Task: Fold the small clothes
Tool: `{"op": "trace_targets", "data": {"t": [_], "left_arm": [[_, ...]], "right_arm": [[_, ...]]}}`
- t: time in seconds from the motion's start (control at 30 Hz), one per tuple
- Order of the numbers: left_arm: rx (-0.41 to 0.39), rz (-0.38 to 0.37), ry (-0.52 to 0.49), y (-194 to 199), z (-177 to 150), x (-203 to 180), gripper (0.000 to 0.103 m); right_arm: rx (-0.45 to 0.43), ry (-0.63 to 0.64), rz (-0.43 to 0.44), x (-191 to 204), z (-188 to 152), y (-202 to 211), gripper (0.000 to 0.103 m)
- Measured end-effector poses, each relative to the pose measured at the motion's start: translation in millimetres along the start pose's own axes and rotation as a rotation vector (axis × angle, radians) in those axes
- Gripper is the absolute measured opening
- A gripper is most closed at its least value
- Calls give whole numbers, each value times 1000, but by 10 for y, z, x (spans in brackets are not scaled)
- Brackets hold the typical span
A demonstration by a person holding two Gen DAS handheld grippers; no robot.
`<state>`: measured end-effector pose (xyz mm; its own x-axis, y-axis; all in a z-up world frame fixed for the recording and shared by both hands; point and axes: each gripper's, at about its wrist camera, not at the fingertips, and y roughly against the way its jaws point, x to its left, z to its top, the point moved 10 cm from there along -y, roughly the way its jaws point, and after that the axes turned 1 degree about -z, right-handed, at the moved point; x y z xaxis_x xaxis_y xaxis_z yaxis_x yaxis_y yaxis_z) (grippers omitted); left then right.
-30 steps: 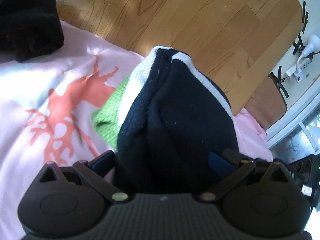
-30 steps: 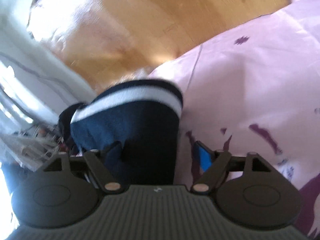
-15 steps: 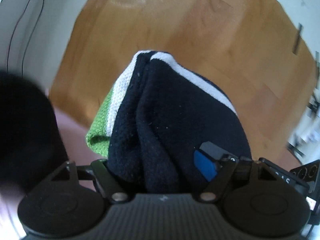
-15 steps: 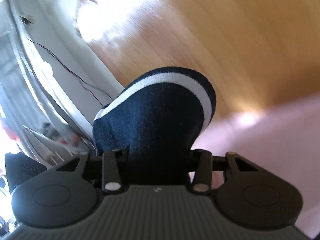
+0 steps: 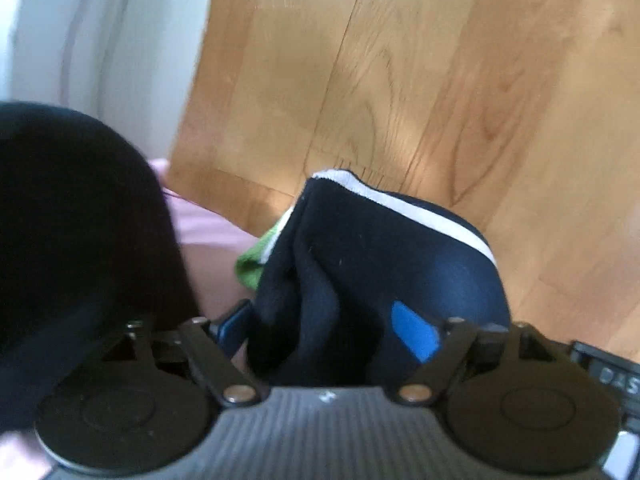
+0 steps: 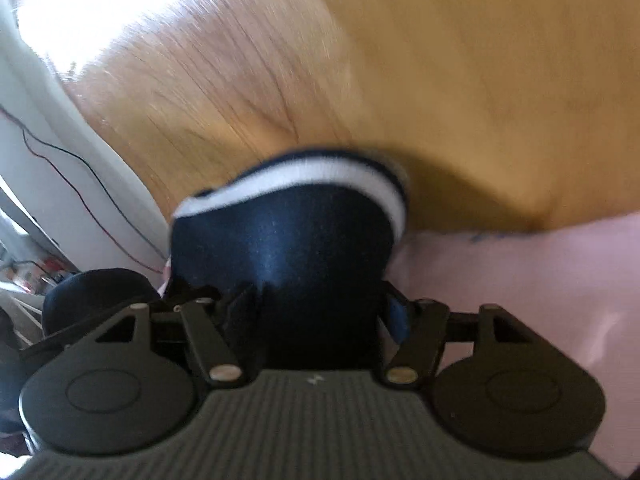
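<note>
Over the edge of a pink sheet point(image 6: 520, 280) and a wooden floor point(image 5: 440, 80), both grippers carry navy fabric. In the left wrist view, the left gripper point(image 5: 332, 320) has a bunched navy garment point(image 5: 360, 272) with a white stripe between its fingers; its jaws are opening. The blue pad on the right finger point(image 5: 414, 336) lies against the cloth, while the left finger point(image 5: 234, 322) stands just beside the bundle with pink sheet visible in the narrow gap, so the cloth is not pinched from both sides. A green piece point(image 5: 254, 266) shows at the bundle's left edge, touching it. A large black mass point(image 5: 72, 240), blurred, fills the left of this view; whether it is clothing cannot be told.

In the right wrist view, the right gripper point(image 6: 316, 312) has navy cloth with a white band point(image 6: 288, 240) filling the space between its fingers; its jaws are opening. Cloth touches both fingers, though whether the pads press on it cannot be told. A white wall point(image 6: 60, 160) with a thin cable point(image 6: 80, 184) stands to the left
</note>
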<state>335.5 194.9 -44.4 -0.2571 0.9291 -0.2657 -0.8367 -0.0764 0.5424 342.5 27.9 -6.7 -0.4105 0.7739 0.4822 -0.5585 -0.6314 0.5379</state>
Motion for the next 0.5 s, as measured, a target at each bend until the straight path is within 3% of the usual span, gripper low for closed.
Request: {"op": "trace_targets", "data": {"t": [0.13,0.3,0.5], "left_arm": [[-42,44,-54,563,-373,-70,93],[4,83,-77,1075,-1010,-102,93],[40,150,-141,1394,-1497,-131,96]], "right_arm": [[-41,110,-87,44,-330,638,74],[-27,175,-155,-44,-977,1227,74],[-47,173,-209,-116,-1457,1678,74]]}}
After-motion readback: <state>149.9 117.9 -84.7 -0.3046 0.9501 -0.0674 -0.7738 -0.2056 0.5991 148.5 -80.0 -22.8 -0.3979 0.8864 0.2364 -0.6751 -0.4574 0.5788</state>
